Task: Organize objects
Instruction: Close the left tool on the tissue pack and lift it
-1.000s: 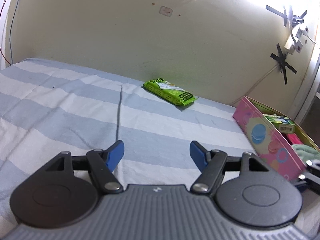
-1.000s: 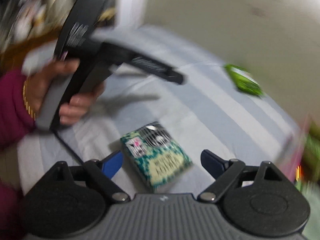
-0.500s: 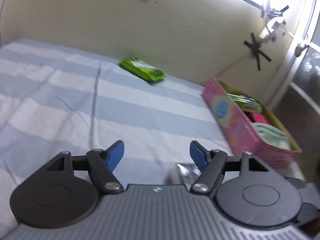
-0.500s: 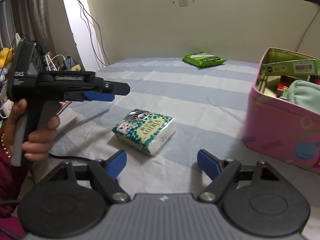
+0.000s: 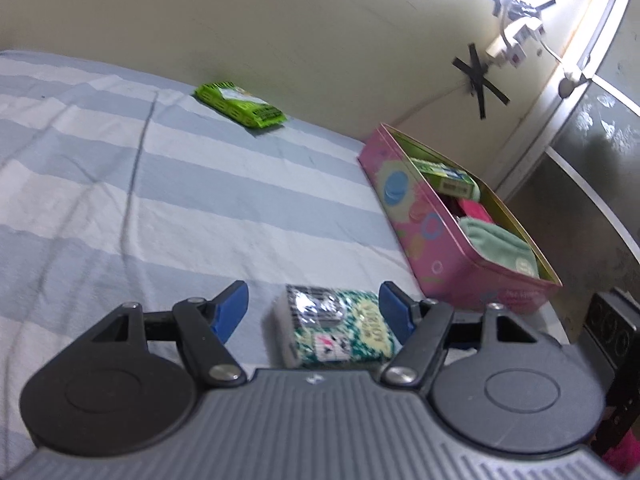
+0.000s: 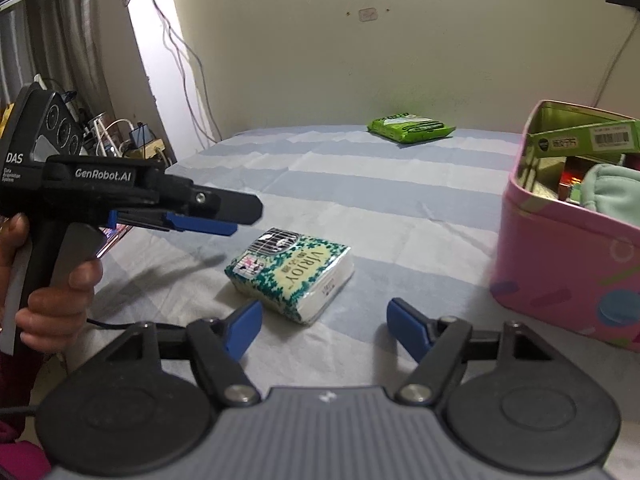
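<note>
The left wrist camera is looking down along its blue-tipped fingers (image 5: 230, 312) across the blue-and-white striped bed (image 5: 100, 184), toward the cream wall. The right wrist camera is sitting close beside it, facing the same way. Both are sharing the green-patterned tissue pack (image 5: 340, 328), the pink tin box (image 5: 432, 236) and the lime-green packet (image 5: 240, 103).

Left gripper (image 5: 312, 312) tilted downward, jaws parted, gripping nothing. Right gripper (image 6: 322, 326) likewise, jaws just closing partway, unloaded. Hand (image 6: 56, 300) grasps left handle.
</note>
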Tool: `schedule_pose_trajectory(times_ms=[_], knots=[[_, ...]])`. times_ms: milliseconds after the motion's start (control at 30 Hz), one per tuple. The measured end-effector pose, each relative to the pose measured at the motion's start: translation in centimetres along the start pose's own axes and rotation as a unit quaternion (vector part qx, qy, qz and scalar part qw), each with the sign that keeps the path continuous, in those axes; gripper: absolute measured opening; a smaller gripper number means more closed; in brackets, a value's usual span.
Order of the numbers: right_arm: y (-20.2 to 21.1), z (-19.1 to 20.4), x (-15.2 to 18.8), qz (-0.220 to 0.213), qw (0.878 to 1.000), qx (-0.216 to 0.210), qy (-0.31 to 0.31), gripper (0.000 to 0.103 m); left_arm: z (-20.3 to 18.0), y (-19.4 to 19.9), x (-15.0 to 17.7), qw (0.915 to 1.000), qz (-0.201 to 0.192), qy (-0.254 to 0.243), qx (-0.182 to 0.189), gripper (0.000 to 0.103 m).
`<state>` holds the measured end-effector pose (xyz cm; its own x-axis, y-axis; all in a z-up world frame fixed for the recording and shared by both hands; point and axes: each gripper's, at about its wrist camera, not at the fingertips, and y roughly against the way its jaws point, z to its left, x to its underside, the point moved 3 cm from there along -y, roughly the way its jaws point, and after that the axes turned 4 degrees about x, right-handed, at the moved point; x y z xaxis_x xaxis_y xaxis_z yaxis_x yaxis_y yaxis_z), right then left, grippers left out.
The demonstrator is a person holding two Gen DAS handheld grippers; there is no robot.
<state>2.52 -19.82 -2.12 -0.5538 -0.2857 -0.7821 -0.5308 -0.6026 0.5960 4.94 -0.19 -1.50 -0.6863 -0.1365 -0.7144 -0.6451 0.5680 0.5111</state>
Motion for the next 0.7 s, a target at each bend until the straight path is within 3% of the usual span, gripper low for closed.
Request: schedule_pose_trajectory(times_ms=[233,300,400,700], knots=[[-1.3,1.5,-0.1,0.01,1.0,-0.004,0.028,0.07,-0.2,-1.0,0.9,0.9997,0.022,-0.001,-0.005,0.071],[-1.7,2.0,-0.2,0.008,0.999,-0.002,0.037,0.063,-0.2,-1.8,1.3,0.9993,0.038,0.002,-0.002,0.056],[-1.9,2.2,-0.3,0.006,0.999,-0.003,0.039,0.054,-0.9,-2.3,1.5,0.9991,0.038,-0.017,-0.011,0.051],[0.6,0.8,1.0,-0.001,1.0,0.013,0.021,0.05,-3.6,-3.1,2.2,0.9971,0.058,-0.049,0.003,0.051]])
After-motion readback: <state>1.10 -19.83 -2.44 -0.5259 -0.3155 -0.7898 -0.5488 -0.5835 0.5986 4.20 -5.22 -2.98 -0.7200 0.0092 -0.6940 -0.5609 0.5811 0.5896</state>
